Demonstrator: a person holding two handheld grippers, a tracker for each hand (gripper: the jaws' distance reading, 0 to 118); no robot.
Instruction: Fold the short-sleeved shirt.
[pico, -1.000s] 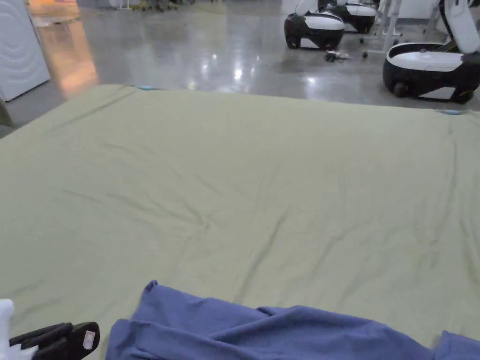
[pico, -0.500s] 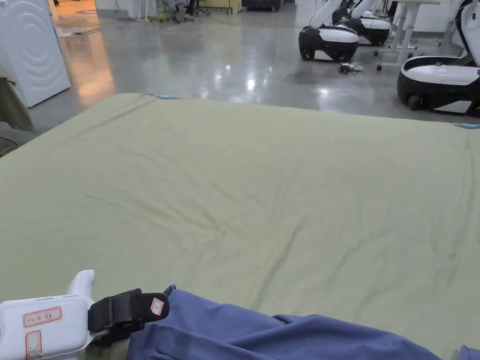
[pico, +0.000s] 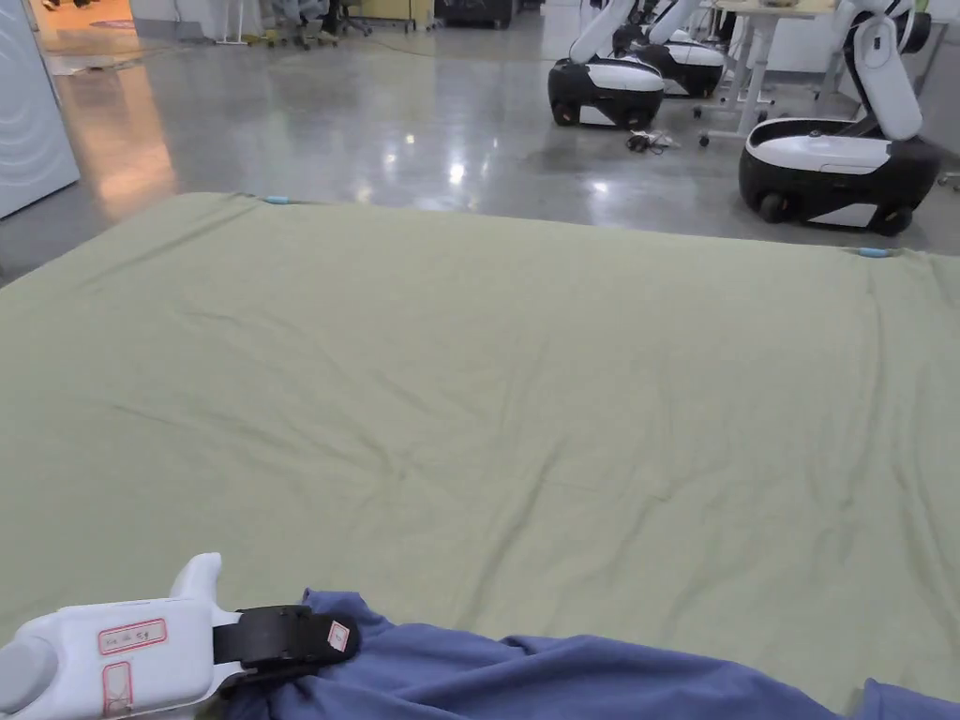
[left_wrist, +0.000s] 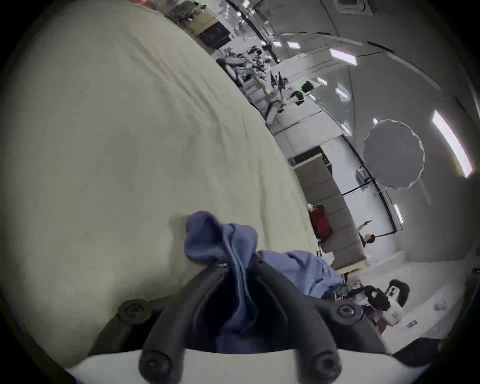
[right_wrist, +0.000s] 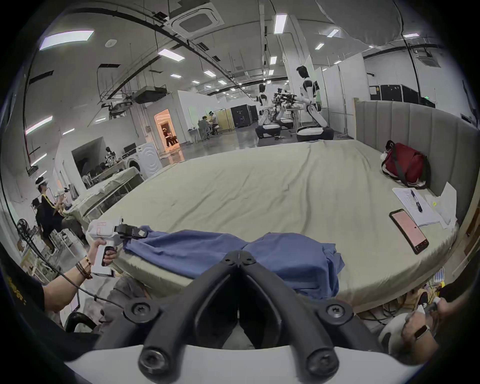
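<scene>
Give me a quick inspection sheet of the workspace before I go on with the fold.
Surface: wide bed under a wrinkled pale green sheet, most of it bare.
Job's things: blue short-sleeved shirt, bunched along the near edge, not yet spread flat.
Clutter: black phone with a lit screen, white papers with a pen and a dark red bag, all by the grey padded headboard.
Grippers: left gripper shut on a fold of the shirt; right gripper closed, tips at the shirt, grip on cloth unclear.
Cables: black cable running past the forearm.
Surroundings: glossy grey floor, white-and-black wheeled robots, people at tables.
</scene>
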